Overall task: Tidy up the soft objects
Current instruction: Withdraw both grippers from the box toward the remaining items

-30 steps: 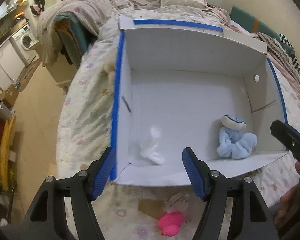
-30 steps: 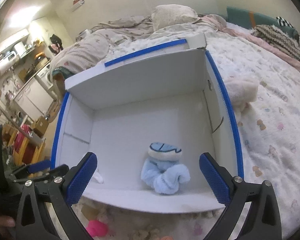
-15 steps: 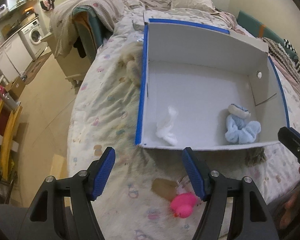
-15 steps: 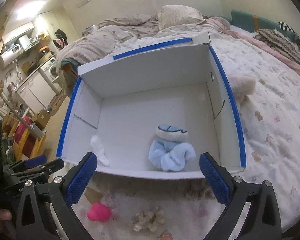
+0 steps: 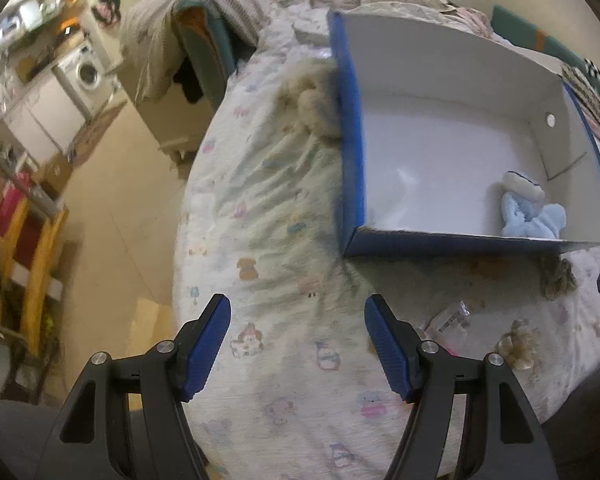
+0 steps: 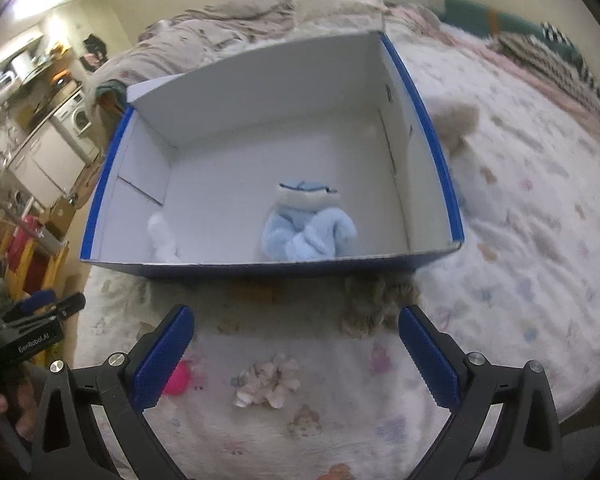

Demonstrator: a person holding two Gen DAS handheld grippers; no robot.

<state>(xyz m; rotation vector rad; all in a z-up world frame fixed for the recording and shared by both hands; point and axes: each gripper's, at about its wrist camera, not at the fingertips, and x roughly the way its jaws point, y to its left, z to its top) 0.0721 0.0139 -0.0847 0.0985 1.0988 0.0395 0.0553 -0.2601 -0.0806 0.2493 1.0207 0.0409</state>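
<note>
Blue-edged white box [image 6: 440, 160] on a patterned bed [image 5: 284, 216], light blue plush [image 6: 306, 226] and white cloth [image 6: 164, 238] inside it, beige shaggy toy [image 6: 374, 302] just outside its near wall, left gripper [image 5: 298, 344] and right gripper [image 6: 296, 354] before the box (jaws spread, nothing between them)

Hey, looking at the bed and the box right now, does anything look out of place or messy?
Yes. Only the light blue plush and a white soft item are in the box. A brown fuzzy toy, a pale shaggy one and a pink toy lie loose on the bedspread before it.
</note>
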